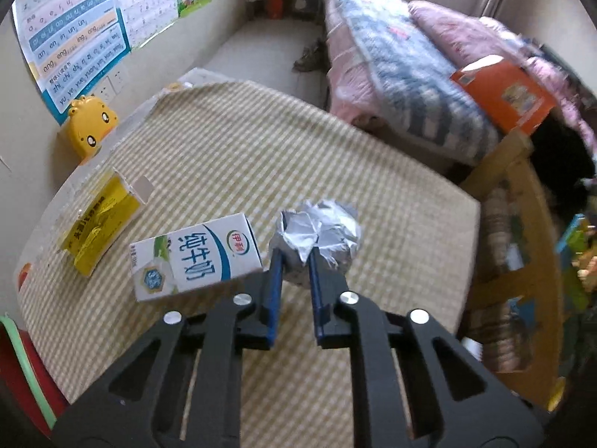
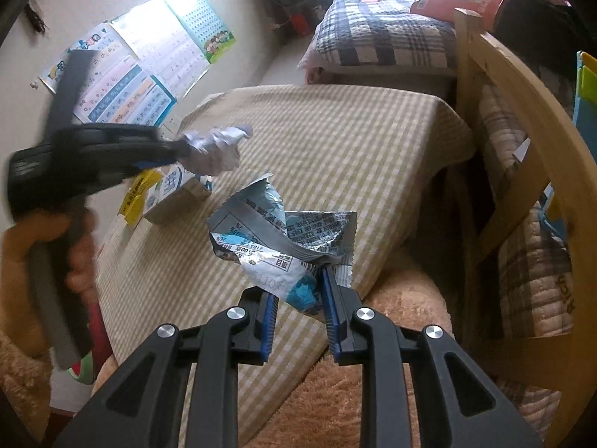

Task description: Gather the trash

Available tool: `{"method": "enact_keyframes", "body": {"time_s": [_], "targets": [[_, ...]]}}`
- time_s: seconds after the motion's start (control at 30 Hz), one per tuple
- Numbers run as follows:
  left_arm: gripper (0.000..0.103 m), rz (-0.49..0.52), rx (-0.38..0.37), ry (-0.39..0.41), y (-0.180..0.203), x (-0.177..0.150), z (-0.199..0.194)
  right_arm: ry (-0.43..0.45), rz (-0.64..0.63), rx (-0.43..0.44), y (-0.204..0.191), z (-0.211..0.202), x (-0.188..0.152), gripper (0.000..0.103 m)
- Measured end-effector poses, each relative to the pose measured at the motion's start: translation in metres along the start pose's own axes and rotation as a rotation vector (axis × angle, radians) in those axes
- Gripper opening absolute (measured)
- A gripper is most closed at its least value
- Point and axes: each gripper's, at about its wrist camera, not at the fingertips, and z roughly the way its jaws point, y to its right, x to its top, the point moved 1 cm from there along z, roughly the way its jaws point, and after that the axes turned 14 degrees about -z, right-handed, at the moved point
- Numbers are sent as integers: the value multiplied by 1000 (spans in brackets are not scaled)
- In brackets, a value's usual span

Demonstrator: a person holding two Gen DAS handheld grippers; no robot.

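My left gripper (image 1: pixel 294 257) is shut on a crumpled ball of white paper (image 1: pixel 324 235) and holds it above the checked tablecloth (image 1: pixel 242 156). The same ball (image 2: pixel 216 149) shows in the right wrist view, held by the left gripper (image 2: pixel 183 153). My right gripper (image 2: pixel 302 283) is shut on a crinkled silver-blue snack wrapper (image 2: pixel 283 239), held above the table's near edge. A white and blue milk carton (image 1: pixel 194 257) lies on its side on the table; it also shows in the right wrist view (image 2: pixel 175 194). A flattened yellow packet (image 1: pixel 97 224) lies to its left.
A yellow duck toy (image 1: pixel 89 127) stands at the table's far left by the wall posters (image 1: pixel 71 33). A bed with a plaid quilt (image 1: pixel 403 67) and an orange box (image 1: pixel 503 93) lies beyond. A wooden chair frame (image 2: pixel 522 119) stands to the right. Tan plush fabric (image 2: pixel 335 403) lies below.
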Motion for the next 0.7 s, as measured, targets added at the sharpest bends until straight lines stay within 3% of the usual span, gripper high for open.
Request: {"method": "enact_keyframes", "body": {"time_s": [0.07,0.17,0.4,0.47,0.53,0.7], "targets": [[14,4,-19,15,-7,-6,-19,-2,5,3,0,2,1,22],[14,17,11,5,-25,-20,-37,-12,11,8,2,4,1,22],[16,-35,135,-108,-87,-69,-30,-33,-12,11,-3,10,3,22],[31,-70,146,-121,-97,-77,-26,-36,-29,8,-7,10,4,22],[60,-84,136,-104,-100,-82,-28,-37,-41,7,-9,10,4,22],[72,-34,132,-72,-88,-81,-30,-43,-50,3,-11,12,4,22]]}}
